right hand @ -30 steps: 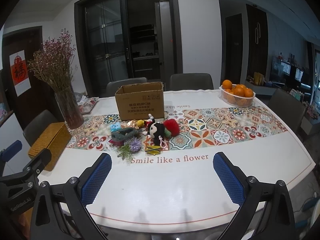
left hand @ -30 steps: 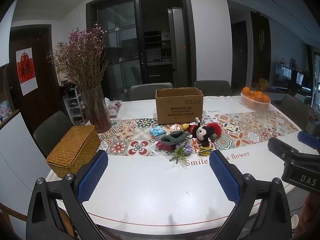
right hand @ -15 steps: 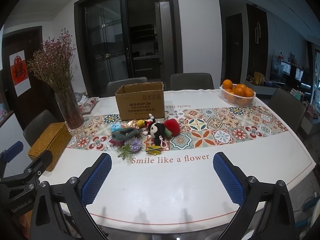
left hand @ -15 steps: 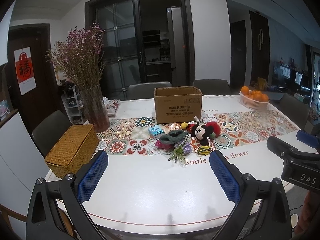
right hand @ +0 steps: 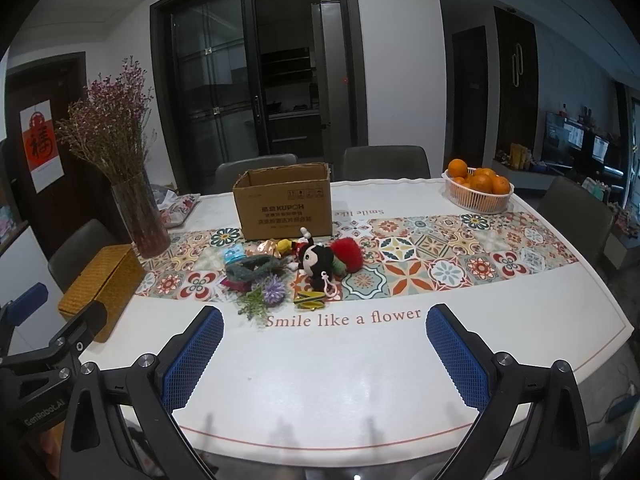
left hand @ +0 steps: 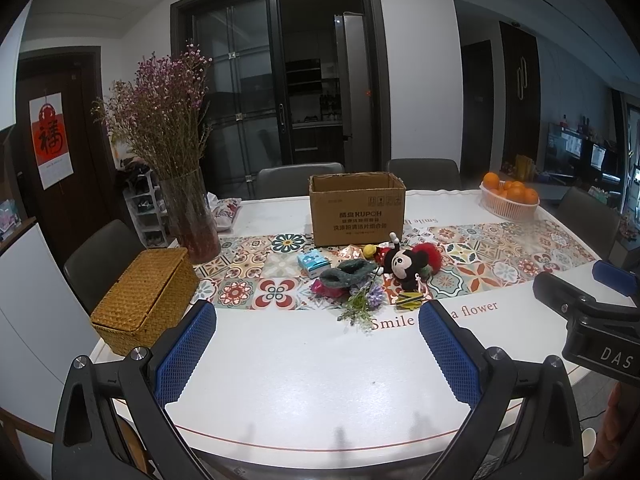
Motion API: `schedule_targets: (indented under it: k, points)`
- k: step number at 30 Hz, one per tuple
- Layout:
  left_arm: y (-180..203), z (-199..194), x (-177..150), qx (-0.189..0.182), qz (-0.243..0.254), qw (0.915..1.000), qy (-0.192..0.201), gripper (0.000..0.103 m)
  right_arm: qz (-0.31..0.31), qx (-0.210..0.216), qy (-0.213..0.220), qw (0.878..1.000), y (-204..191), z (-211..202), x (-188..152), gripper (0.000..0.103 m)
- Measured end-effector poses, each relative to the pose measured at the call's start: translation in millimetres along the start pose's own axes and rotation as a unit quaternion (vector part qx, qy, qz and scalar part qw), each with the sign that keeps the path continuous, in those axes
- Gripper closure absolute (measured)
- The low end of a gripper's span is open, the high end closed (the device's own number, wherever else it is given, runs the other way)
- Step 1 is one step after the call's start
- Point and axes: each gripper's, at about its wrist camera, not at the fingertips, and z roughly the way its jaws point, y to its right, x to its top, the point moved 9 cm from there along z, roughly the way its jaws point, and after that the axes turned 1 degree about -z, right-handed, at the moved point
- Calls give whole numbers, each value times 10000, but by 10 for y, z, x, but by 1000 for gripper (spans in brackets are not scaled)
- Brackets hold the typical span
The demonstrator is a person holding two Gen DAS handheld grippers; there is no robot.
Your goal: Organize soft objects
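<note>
A pile of small soft things lies mid-table: a mouse plush [left hand: 402, 262] [right hand: 316, 258], a red pompom [left hand: 430, 250] [right hand: 348, 250], a grey knitted piece [left hand: 346, 274] [right hand: 252, 268], a purple flower sprig [left hand: 362, 300] [right hand: 268, 294], a blue packet [left hand: 312, 262]. An open cardboard box [left hand: 358, 216] [right hand: 286, 210] stands just behind them. My left gripper [left hand: 316, 346] and right gripper [right hand: 324, 354] are both open and empty, over the near table edge, well short of the pile.
A wicker box [left hand: 146, 298] [right hand: 106, 282] sits at the left edge, a vase of dried flowers [left hand: 188, 216] [right hand: 140, 216] behind it. A basket of oranges [left hand: 510, 198] [right hand: 478, 188] stands far right. Chairs surround the table [left hand: 320, 380].
The left wrist view has drifted slightly, with the pile a touch higher and further left in the frame. Both grippers stay open; the objects have not moved.
</note>
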Motion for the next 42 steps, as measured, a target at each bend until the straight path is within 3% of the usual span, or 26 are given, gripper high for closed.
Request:
schedule_targets:
  k: [29, 42]
  points:
    - [33, 38, -18, -16, 24, 10000, -49, 0, 49, 31, -70, 10000, 8, 56, -32, 0]
    - [-28, 292, -30, -96, 31, 9998, -185, 0, 76, 108, -283, 9995, -61, 293, -30, 0]
